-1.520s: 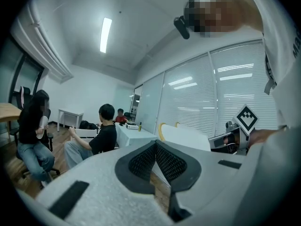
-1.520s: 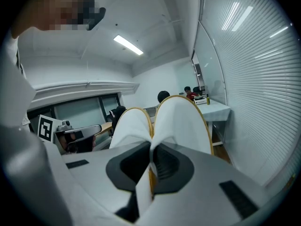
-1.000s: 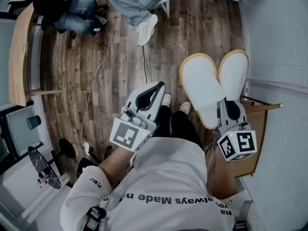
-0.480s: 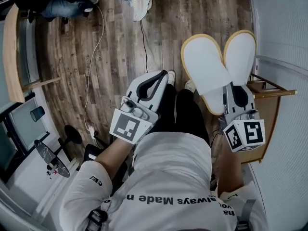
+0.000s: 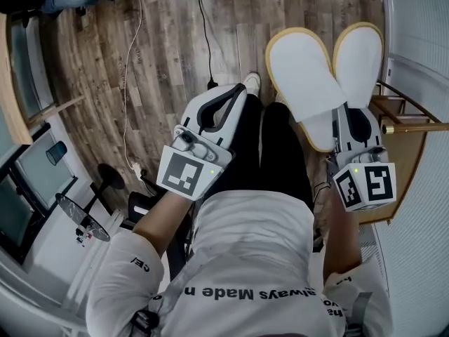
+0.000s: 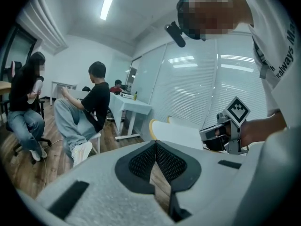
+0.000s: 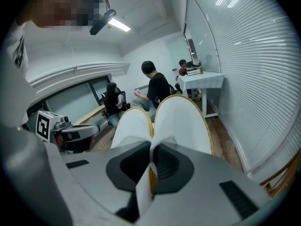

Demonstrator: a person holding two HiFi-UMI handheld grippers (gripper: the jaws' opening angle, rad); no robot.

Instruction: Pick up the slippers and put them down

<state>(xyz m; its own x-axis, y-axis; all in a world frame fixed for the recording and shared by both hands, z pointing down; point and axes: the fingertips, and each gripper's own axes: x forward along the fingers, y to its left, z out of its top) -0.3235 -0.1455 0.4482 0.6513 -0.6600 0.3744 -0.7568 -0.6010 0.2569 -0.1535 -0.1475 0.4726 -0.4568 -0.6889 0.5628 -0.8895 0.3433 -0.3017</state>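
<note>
Seen from above in the head view, the person stands on a wood floor (image 5: 175, 41) with the left tongs (image 5: 240, 90) and the right tongs (image 5: 349, 118) held out low in front of the body. The right tongs are clamped on the pair of white slippers (image 5: 305, 65). The slippers fan out from the tips in a V, their yellow-edged flat faces turned up at the camera, one overlapping the other near the grip. They hang in the air ahead of the person's feet, over the floor and just beside a wooden frame (image 5: 396, 127) by the pale wall.

The head view hides the pinch itself, but the right gripper view shows it. There the two dark pads press nearly together on the slippers' narrow ends, with thin white and yellow edges squeezed between them. The rest of both slippers rises straight ahead, side by side.

The left tongs are closed and carry nothing. In the left gripper view the mesh pads meet at the tip, with only floor showing through the slit behind them. That view also takes in what the head view barely catches: seated people (image 6: 89, 107) and a white desk (image 6: 129, 108) across the room. The slippers and the right tongs sit off to its right, well apart from the left tongs. A cable (image 5: 126, 69) trails over the floor.
</note>
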